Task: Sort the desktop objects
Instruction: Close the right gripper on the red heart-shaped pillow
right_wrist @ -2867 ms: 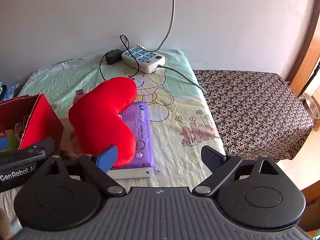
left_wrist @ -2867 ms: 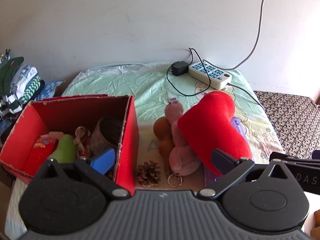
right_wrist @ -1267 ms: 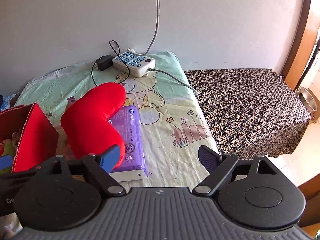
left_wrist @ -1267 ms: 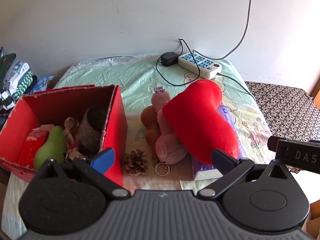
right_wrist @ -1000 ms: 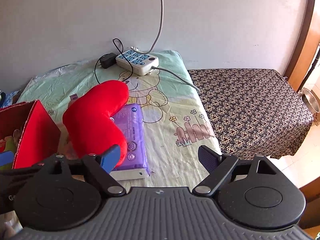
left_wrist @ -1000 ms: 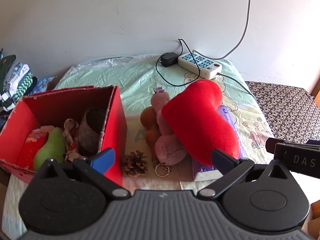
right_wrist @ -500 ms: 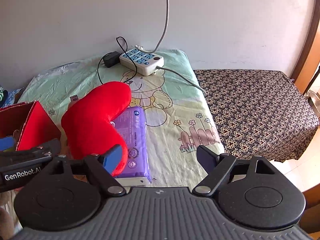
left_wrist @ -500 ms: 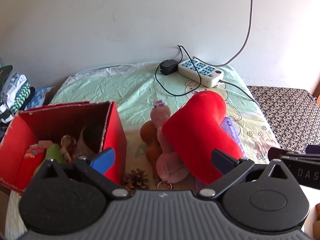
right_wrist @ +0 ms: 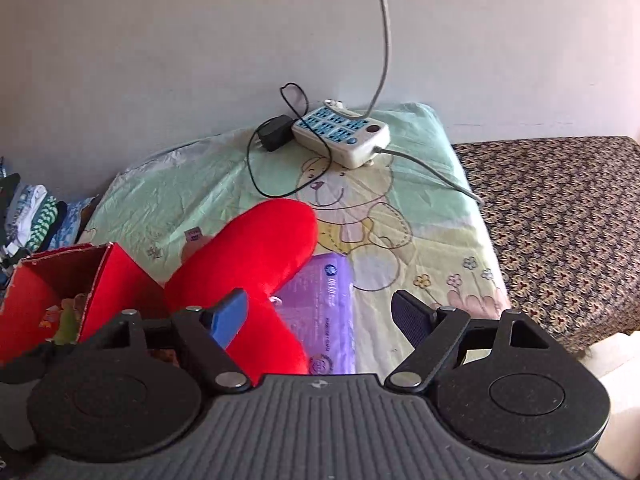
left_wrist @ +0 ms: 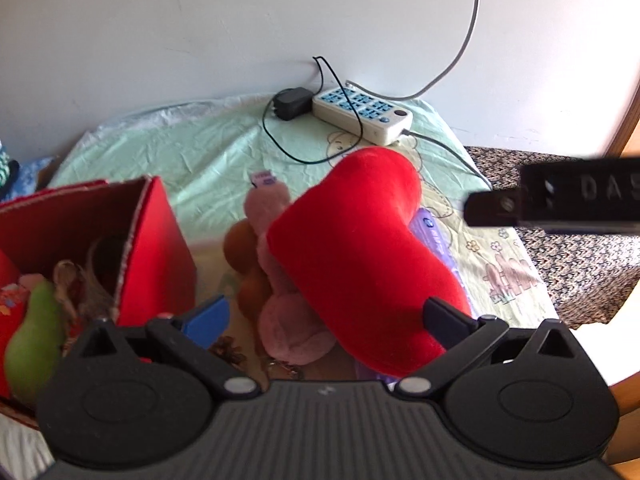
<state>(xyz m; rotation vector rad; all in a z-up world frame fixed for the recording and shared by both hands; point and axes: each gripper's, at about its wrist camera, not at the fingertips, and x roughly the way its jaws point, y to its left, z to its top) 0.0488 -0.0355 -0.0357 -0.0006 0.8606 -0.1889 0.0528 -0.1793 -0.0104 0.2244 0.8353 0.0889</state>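
Observation:
A red heart-shaped plush cushion (left_wrist: 360, 256) lies on the green cloth, also in the right wrist view (right_wrist: 248, 260). It rests on a purple tissue pack (right_wrist: 324, 312) and against a pink plush toy (left_wrist: 280, 320) with brown balls (left_wrist: 240, 244). A pine cone (left_wrist: 228, 350) lies near the front. A red cardboard box (left_wrist: 156, 248) at the left holds a green pear (left_wrist: 28, 340) and other small items. My left gripper (left_wrist: 326, 314) is open just above the toys. My right gripper (right_wrist: 320, 312) is open above the tissue pack and cushion; its body shows in the left wrist view (left_wrist: 560, 204).
A white power strip (left_wrist: 362, 114) with a black adapter (left_wrist: 292, 104) and cables sits at the back by the wall. A dark patterned cloth (right_wrist: 560, 220) covers the surface to the right. Folded clothes (right_wrist: 28, 212) lie at the far left.
Both grippers have moved forward and lower toward the cushion and toys. The right gripper's body has risen higher in the left wrist view. Both stay open; the objects have not moved.

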